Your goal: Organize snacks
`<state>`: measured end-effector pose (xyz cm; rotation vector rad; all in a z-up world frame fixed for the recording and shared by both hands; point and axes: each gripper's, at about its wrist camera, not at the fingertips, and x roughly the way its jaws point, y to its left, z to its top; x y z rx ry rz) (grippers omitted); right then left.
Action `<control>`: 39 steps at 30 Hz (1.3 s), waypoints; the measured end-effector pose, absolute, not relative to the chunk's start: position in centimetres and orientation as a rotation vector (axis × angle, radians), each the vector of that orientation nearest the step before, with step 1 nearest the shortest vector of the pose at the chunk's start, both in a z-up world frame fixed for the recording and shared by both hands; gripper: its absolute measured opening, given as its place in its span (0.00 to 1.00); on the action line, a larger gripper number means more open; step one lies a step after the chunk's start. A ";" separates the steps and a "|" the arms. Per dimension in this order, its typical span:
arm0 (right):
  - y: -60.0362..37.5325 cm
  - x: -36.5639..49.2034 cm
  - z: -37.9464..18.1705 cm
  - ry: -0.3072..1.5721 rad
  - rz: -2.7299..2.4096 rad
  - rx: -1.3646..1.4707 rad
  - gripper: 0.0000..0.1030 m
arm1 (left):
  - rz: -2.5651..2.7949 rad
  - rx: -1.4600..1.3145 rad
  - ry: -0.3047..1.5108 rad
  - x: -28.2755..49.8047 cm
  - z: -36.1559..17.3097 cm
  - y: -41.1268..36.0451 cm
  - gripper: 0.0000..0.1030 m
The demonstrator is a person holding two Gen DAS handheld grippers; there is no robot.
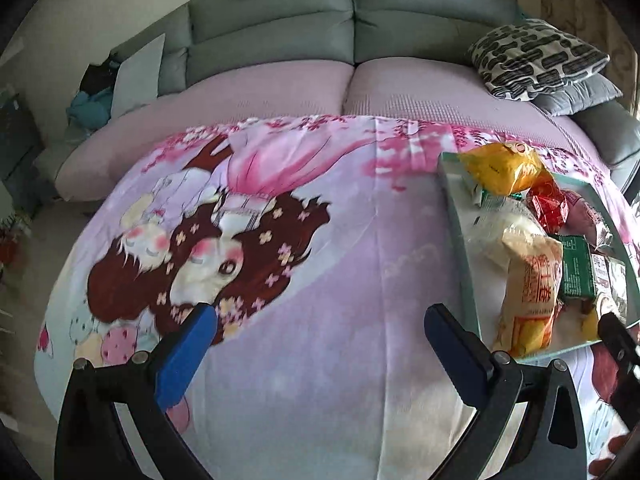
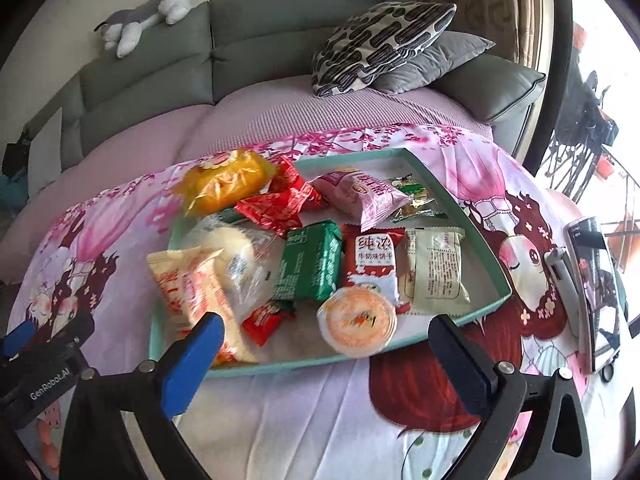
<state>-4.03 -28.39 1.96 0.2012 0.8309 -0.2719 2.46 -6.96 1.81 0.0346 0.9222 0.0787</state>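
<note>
A teal-rimmed tray (image 2: 460,204) lies on the cartoon-print cloth and holds several snack packets. Among them are a yellow packet (image 2: 224,184), a green packet (image 2: 308,264), a red-and-white biscuit packet (image 2: 370,264) and a cream sachet (image 2: 436,268). A blurred orange jelly cup (image 2: 357,322) lies near the tray's front rim. My right gripper (image 2: 326,326) stands open just in front of it, pads clear of the cup. My left gripper (image 1: 320,320) is open over bare cloth left of the tray (image 1: 452,200). It also shows at the right wrist view's lower left as the left gripper (image 2: 48,334).
A phone on a stand (image 2: 592,292) sits on the cloth right of the tray. Behind is a grey-green sofa with a patterned pillow (image 2: 380,40) and a plush toy (image 2: 148,16). The cloth (image 1: 320,260) left of the tray is bare.
</note>
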 end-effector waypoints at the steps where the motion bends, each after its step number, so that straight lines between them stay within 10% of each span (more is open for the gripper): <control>1: -28.1 -4.3 1.9 0.832 -0.268 0.197 1.00 | 0.075 0.026 0.934 2.2 1.7 -6.7 1.00; 39: -26.4 -3.9 -1.2 0.904 -0.222 0.174 1.00 | 0.087 0.054 1.047 2.8 -2.1 -5.8 1.00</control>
